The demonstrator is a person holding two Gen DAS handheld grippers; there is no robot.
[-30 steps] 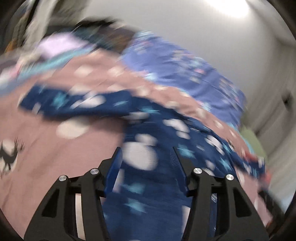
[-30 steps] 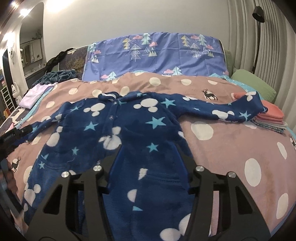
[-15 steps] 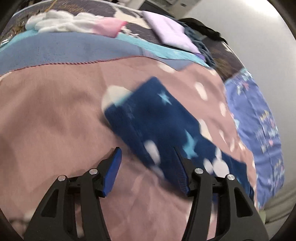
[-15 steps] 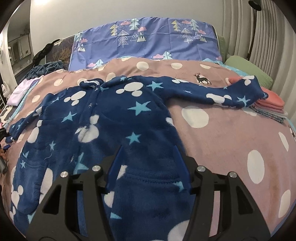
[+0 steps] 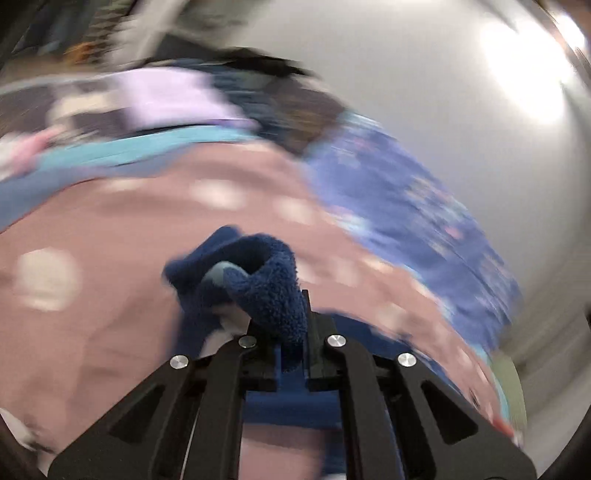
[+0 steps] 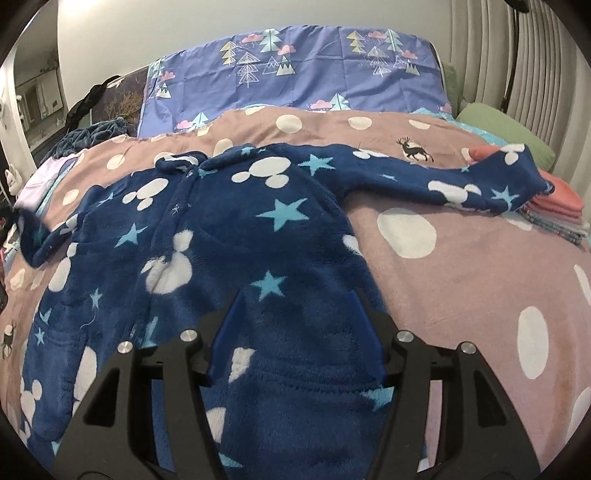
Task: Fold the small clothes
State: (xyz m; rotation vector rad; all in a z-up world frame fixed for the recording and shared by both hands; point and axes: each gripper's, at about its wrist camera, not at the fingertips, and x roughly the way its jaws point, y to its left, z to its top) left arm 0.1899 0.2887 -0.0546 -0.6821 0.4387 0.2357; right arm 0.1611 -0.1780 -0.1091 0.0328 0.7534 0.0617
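A pink bedspread [image 6: 461, 266] with white dots covers the bed, and a navy fleece onesie [image 6: 229, 236] with stars and white shapes lies spread flat across it, front up. Its far sleeve [image 6: 461, 181] reaches out to a stack of folded clothes [image 6: 557, 206] at the right edge. Beyond sit a green pillow [image 6: 506, 133], a purple blanket [image 6: 295, 74] printed with trees, and a pale wall [image 6: 110, 29].

The left wrist view is smeared by motion, so the things at the bed's far corner cannot be made out. The onesie's lower part is cut off below the right wrist view.

The right gripper [image 6: 295, 332] stands about half wide, jaws opening, above the onesie's body with nothing pinched. The left gripper [image 5: 291, 332] is clamped on the other sleeve's cuff [image 5: 258, 280], bunched between its jaws.
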